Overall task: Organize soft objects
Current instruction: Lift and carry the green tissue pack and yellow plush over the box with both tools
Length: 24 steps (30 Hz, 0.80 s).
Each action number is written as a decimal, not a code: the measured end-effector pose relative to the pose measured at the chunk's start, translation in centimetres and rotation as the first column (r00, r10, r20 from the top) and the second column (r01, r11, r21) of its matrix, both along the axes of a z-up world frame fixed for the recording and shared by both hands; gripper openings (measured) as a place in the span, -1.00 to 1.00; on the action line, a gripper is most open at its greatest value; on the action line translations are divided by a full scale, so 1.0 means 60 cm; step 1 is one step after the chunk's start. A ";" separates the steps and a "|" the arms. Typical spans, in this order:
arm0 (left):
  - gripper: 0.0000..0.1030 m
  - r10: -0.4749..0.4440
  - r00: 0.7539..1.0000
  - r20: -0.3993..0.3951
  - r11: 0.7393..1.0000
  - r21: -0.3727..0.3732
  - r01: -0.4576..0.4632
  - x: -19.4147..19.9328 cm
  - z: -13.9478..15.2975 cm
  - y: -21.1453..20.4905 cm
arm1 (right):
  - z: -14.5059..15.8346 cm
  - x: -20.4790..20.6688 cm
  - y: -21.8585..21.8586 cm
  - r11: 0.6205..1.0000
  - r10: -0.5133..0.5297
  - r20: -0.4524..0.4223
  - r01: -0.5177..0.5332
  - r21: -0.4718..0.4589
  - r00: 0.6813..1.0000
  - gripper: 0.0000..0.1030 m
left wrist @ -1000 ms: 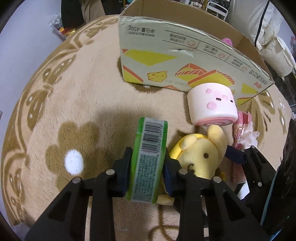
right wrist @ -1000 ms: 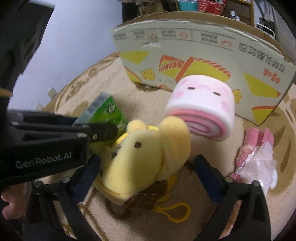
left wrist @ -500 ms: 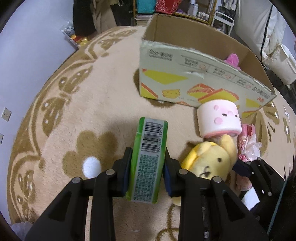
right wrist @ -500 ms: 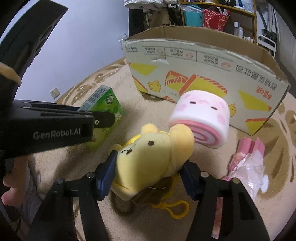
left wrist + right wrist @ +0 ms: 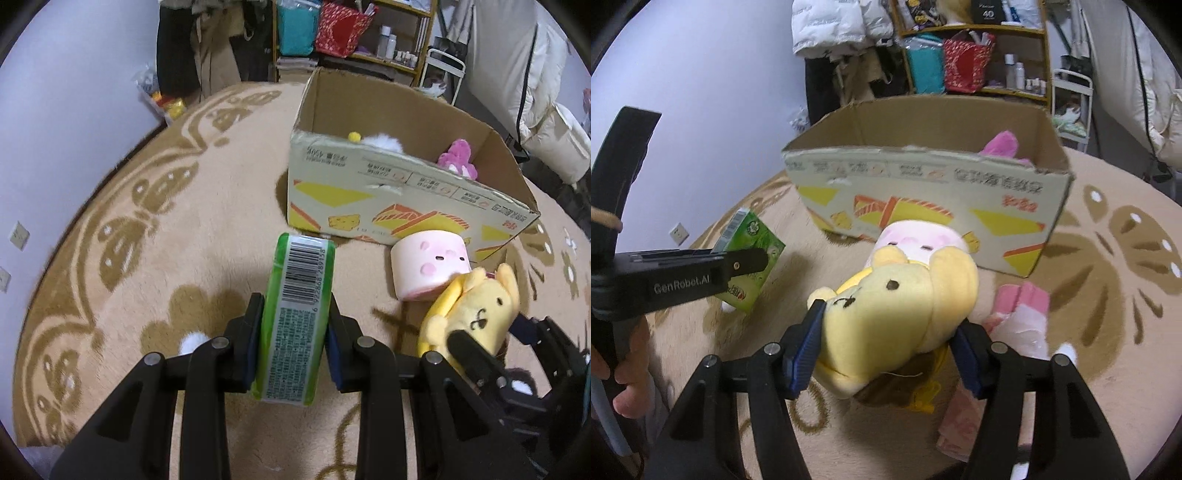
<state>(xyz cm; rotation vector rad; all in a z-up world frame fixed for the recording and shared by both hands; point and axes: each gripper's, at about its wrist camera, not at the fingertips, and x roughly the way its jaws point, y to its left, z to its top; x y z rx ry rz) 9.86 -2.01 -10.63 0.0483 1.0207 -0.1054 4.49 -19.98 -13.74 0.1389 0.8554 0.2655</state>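
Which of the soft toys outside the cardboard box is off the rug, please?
The yellow plush dog, clamped in the right gripper; the pink roll-cake squishy sits on the rug.

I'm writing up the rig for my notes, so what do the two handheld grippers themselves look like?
Both are matte black plastic. The left gripper has angular black fingers with round silver pivot pins and dark blue pads. The right gripper is built the same, with ribbed blue pads on its fingers. White "GenRobot.AI" lettering runs along the left gripper's side, seen from the right wrist camera. No cables or sleeves show.
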 end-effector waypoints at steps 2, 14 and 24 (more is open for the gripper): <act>-0.45 -0.004 1.000 0.024 1.000 -0.010 0.004 -0.004 0.008 -0.001 | 0.007 -0.003 -0.007 1.000 -0.016 0.017 0.016 -0.001 1.000 0.30; -0.45 0.058 0.977 0.206 0.998 -0.038 -0.051 -0.013 0.065 0.015 | 0.046 -0.024 -0.051 0.993 -0.115 0.115 0.115 0.011 0.987 0.31; -0.45 0.069 0.942 0.330 0.998 -0.037 -0.060 -0.012 0.120 0.017 | 0.092 -0.035 -0.073 0.988 -0.155 0.226 0.149 0.045 0.962 0.31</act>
